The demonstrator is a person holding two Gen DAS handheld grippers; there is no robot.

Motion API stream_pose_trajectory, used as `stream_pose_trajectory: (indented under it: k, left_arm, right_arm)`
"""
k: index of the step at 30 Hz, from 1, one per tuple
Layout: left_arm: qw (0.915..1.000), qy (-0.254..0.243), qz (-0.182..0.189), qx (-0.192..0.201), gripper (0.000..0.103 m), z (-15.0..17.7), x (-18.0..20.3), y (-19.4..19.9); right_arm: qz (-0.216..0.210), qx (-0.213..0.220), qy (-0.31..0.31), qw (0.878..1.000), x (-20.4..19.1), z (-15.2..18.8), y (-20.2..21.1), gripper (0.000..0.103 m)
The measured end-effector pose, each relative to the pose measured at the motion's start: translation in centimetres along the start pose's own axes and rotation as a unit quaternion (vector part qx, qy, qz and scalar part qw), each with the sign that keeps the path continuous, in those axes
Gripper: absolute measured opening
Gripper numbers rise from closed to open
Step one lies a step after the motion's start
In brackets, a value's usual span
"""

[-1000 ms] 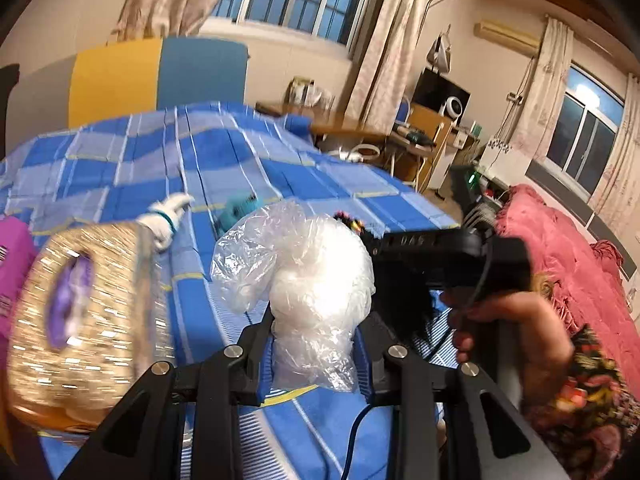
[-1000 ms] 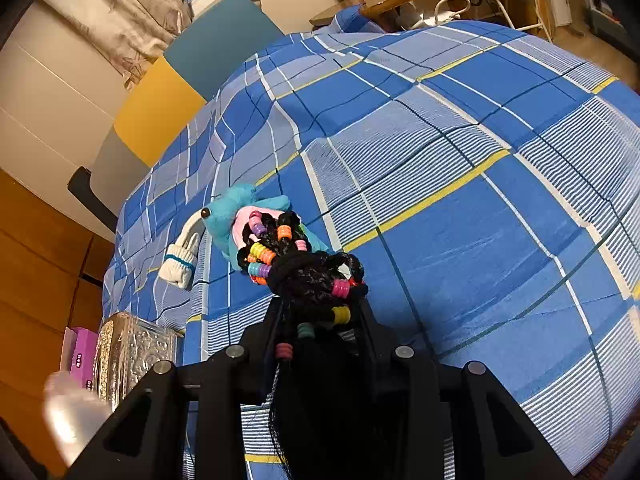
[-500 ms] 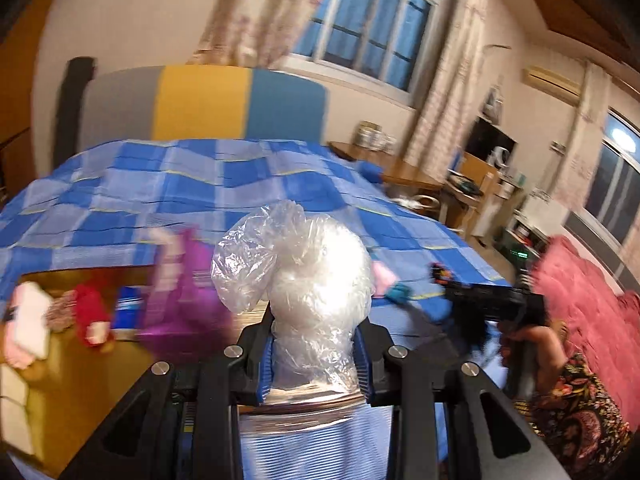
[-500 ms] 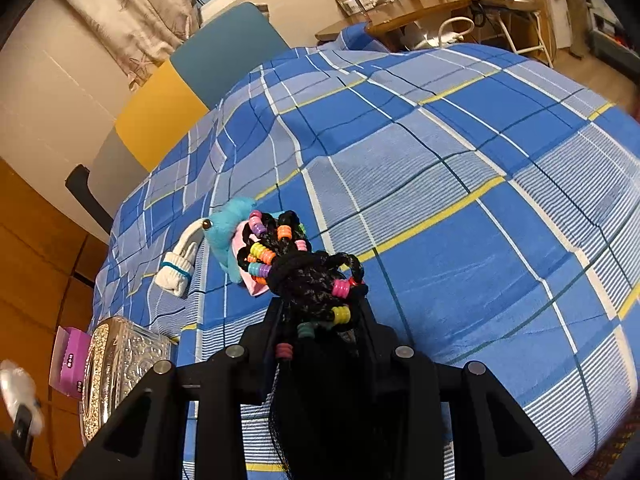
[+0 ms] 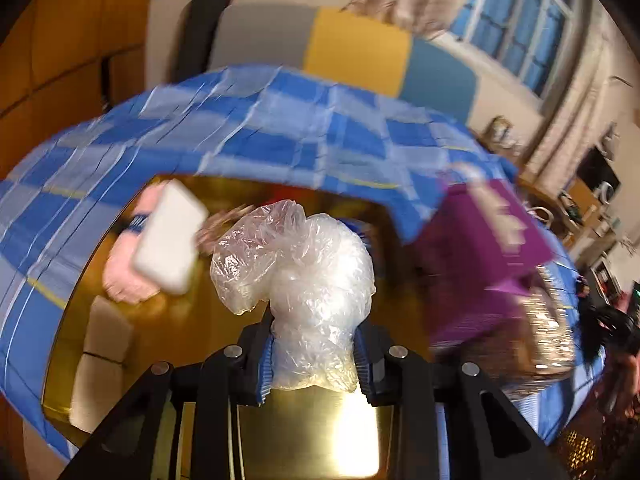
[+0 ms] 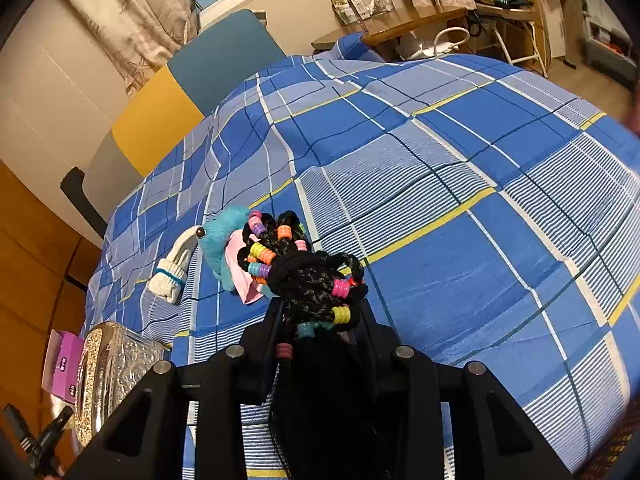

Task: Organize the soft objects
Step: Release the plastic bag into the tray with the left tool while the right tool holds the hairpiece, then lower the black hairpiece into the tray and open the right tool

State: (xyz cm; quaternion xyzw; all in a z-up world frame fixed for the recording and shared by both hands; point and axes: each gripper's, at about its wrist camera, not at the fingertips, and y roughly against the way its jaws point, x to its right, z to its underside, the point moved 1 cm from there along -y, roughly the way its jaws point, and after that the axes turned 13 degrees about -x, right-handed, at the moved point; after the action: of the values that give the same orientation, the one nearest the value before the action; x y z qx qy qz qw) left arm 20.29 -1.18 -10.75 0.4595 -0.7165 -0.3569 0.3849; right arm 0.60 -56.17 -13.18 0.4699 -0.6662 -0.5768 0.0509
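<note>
My left gripper (image 5: 314, 360) is shut on a crumpled clear plastic bag (image 5: 304, 280), which bulges up between the blue pads. It hangs over a yellow-brown wooden compartment (image 5: 160, 344) beside the bed, where a white block (image 5: 168, 240) and a pink soft item (image 5: 124, 276) lie, blurred. My right gripper (image 6: 320, 320) is shut on a black braided hairpiece with coloured beads (image 6: 308, 276), held above the blue checked bedsheet (image 6: 460, 160). Just beyond it a teal plush toy (image 6: 222, 240) and a white sock (image 6: 172, 272) lie on the sheet.
A purple box (image 5: 480, 264) and a glittery tissue box (image 5: 548, 340) stand at the bed's edge, to the right of the compartment; both also show in the right wrist view, purple box (image 6: 62, 360) and tissue box (image 6: 116, 364). A desk and chairs stand behind the bed.
The left gripper has swung left off the bed with the plastic bag, past the tissue box and purple box, to above the wooden compartment. The right gripper has stayed put with the hairpiece.
</note>
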Motion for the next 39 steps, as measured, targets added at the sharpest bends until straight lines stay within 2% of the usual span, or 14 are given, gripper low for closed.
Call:
stream_pose_trajectory:
  k: [7, 9, 11, 13, 15, 18, 21, 27, 33, 37, 39]
  left_arm:
    - [0.9982, 0.019, -0.021, -0.054, 0.034, -0.7, -4.2, -3.3]
    - [0.9979, 0.016, -0.023, -0.058, 0.042, -1.3, -4.7, -4.0]
    - [0.9965, 0.015, -0.02, -0.08, 0.057, -1.7, -5.0, -4.8]
    - [0.9952, 0.017, -0.003, -0.097, 0.058, -1.7, -5.2, -5.1]
    - [0.9952, 0.021, 0.005, -0.096, 0.058, -1.3, -5.3, -4.7]
    - [0.9971, 0.026, 0.008, -0.072, 0.058, -0.9, -5.6, -3.0]
    - [0.9992, 0.025, 0.001, -0.03, 0.058, 0.1, -5.8, -0.5]
    - [0.9984, 0.05, -0.015, 0.025, 0.058, 2.1, -7.4, 3.2]
    - [0.9947, 0.087, -0.015, 0.053, 0.058, 3.7, -9.5, 6.2]
    - [0.9924, 0.107, -0.023, 0.057, 0.058, 4.3, -10.9, 7.2]
    - [0.9915, 0.114, -0.024, 0.058, 0.058, 4.7, -11.6, 7.6]
  right_arm:
    - [0.013, 0.015, 0.018, 1.0, -0.6, 0.0, 0.2, 0.035]
    - [0.024, 0.025, 0.036, 0.999, -1.3, 0.2, 0.4, 0.035]
    - [0.034, 0.035, 0.055, 0.997, -2.0, 0.5, 0.6, 0.035]
    - [0.04, 0.044, 0.069, 0.996, -2.8, 0.9, 0.9, 0.035]
    - [0.045, 0.052, 0.08, 0.994, -3.6, 1.6, 1.4, 0.035]
    - [0.053, 0.056, 0.089, 0.993, -4.7, 2.8, 2.4, 0.035]
    - [0.059, 0.056, 0.096, 0.992, -6.0, 3.7, 3.7, 0.035]
    - [0.027, 0.088, 0.127, 0.988, -11.3, 4.7, 7.9, 0.035]
    - [-0.033, 0.104, 0.21, 0.972, -21.3, 6.8, 10.4, 0.035]
    - [-0.083, 0.079, 0.273, 0.955, -28.5, 9.7, 9.3, 0.035]
    - [-0.105, 0.053, 0.308, 0.944, -32.3, 11.9, 7.8, 0.035]
